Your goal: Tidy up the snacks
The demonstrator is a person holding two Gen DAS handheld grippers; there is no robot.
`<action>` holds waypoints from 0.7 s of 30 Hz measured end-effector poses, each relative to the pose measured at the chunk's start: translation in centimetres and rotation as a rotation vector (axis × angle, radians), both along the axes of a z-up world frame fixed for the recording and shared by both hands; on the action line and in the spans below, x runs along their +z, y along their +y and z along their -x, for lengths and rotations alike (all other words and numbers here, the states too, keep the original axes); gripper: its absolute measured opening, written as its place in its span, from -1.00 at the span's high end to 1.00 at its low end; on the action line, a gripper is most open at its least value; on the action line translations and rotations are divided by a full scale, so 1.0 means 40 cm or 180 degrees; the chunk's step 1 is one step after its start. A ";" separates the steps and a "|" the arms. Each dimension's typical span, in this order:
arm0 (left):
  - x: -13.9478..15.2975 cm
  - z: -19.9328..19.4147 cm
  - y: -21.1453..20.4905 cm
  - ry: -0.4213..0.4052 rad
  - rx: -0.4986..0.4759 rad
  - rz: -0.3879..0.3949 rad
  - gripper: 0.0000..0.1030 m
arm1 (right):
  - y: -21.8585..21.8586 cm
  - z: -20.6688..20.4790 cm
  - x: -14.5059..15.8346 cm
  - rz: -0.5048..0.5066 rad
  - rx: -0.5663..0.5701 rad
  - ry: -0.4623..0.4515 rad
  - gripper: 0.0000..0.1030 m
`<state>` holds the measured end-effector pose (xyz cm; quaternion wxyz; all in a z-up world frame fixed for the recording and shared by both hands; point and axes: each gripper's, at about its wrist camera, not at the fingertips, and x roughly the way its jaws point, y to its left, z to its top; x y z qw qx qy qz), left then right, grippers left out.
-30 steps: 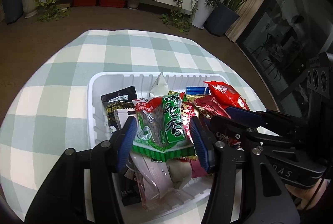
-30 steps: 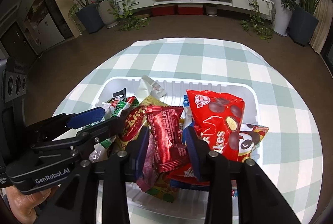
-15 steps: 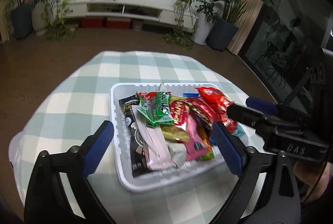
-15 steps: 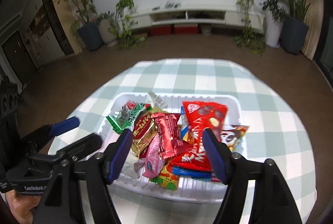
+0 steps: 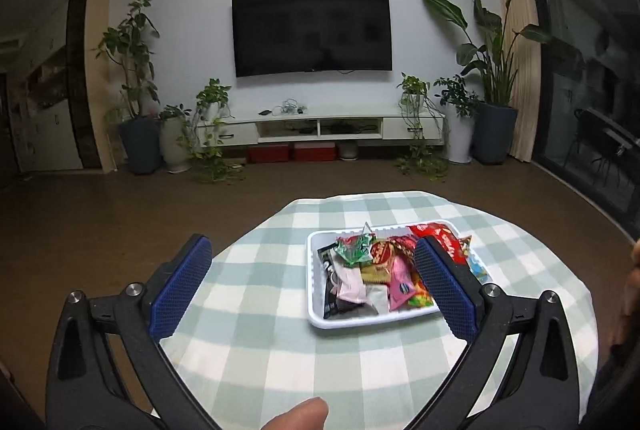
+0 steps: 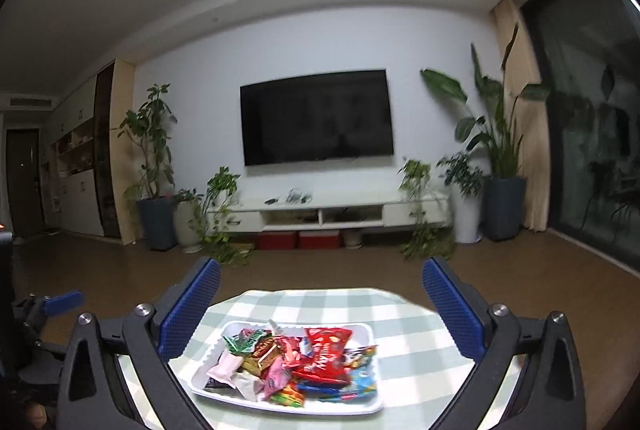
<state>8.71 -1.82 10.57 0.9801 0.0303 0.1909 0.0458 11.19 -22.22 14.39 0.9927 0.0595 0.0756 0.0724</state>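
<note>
Your left gripper (image 5: pixel 314 288) and right gripper (image 6: pixel 320 310) gape wide, holding 0 snacks; white tray (image 6: pixel 372 408) looks packed, so you're probably finished.

Mixed snack packets (image 5: pixel 376 270) heaped in white tray (image 5: pixel 314 314) on checked tablecloth (image 5: pixel 260 350).

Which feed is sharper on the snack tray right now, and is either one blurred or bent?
Left wrist view: snack tray fairly crisp, evenly lit. Right wrist view: tray softer, with motion blur smearing the plants; fisheye bows the walls in both.
</note>
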 end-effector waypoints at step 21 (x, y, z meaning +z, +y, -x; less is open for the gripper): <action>-0.181 0.163 -0.055 0.0988 -0.0069 0.0341 -0.99 | -0.045 0.170 -0.191 -0.0155 -0.0064 0.1189 -1.00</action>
